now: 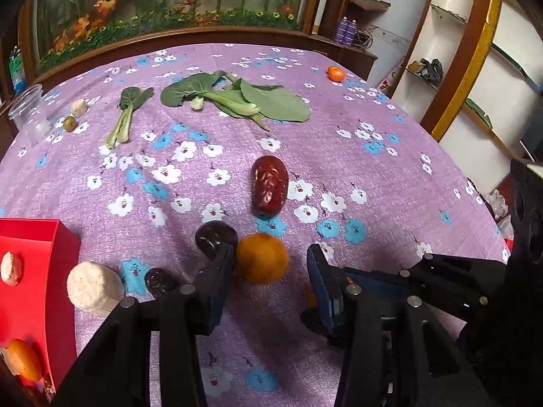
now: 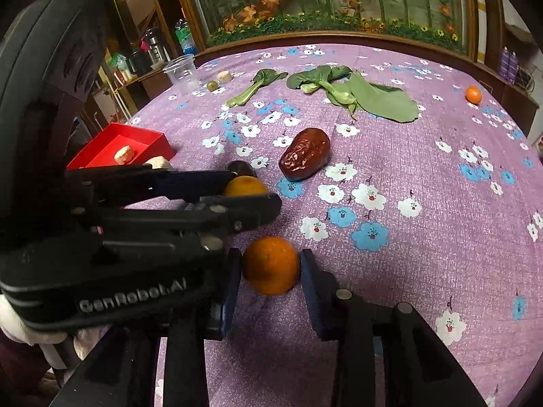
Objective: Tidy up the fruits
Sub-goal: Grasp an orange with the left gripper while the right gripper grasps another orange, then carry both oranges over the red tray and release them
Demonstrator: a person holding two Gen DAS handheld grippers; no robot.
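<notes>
Sorting is under way but far from finished. The red box (image 1: pixel 40 237) at the table's left edge holds one orange fruit (image 1: pixel 23 359) and a pale puffed disc (image 1: pixel 12 268); the rest of the fruit lies on the purple floral cloth (image 1: pixel 390 169). The left gripper (image 1: pixel 271 264) straddles the left orange (image 1: pixel 261 263), a matt, round fruit in the near middle of the table. One pad touches it and the other stands just clear, so I judge it bracketed, not yet gripped. The right gripper (image 2: pixel 269 268) is closed on the right orange (image 2: pixel 271 266), which sits on the cloth just beside the first; both pads bear on its dimpled skin. Outstanding items:

- a wrinkled, glossy red date (image 1: pixel 269 186) toward the table's centre;
- a far orange (image 1: pixel 336 74) near the far right corner;
- a small green fruit (image 1: pixel 69 123) by the far left edge, beside a clear plastic cup (image 1: pixel 29 115).

Two dark, smooth rounded pieces (image 1: pixel 215 235) lie near the left gripper, with a coarse white puffed cake (image 1: pixel 93 286) just beside the box. I cannot tell whether these count as fruit. Limp leafy greens (image 1: pixel 237 96) lie along the far side. Both oranges look firm and should bear a grip, though their roundness invites rolling.
</notes>
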